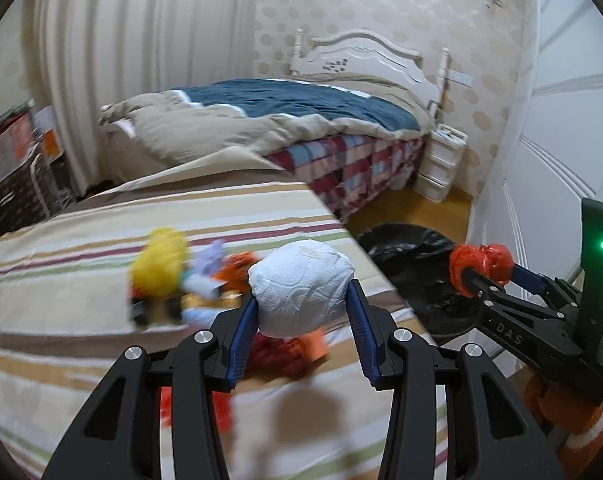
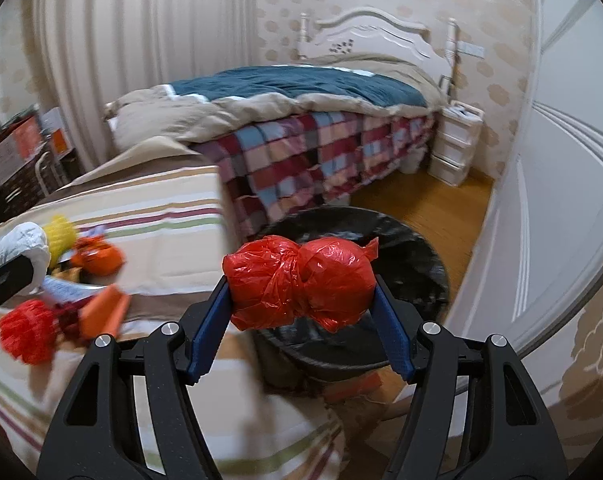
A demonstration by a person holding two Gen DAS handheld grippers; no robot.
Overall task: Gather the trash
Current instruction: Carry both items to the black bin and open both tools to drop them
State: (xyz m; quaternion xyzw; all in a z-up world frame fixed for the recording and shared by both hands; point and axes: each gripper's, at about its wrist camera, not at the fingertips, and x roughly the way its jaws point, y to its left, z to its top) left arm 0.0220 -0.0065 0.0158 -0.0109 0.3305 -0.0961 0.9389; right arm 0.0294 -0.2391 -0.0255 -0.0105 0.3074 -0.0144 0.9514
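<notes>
Left gripper (image 1: 303, 300) clamps white paper wad (image 1: 301, 288); right gripper (image 2: 301, 304) clamps red bag (image 2: 299, 282).

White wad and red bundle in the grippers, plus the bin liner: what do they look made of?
White wad: soft matte tissue or paper towel, going by the embossed pattern and creases. Red bundle: thin glossy plastic film, crinkled and knotted, likely a bag. Bin liner: shiny black plastic film, wrinkled over the rim.
</notes>
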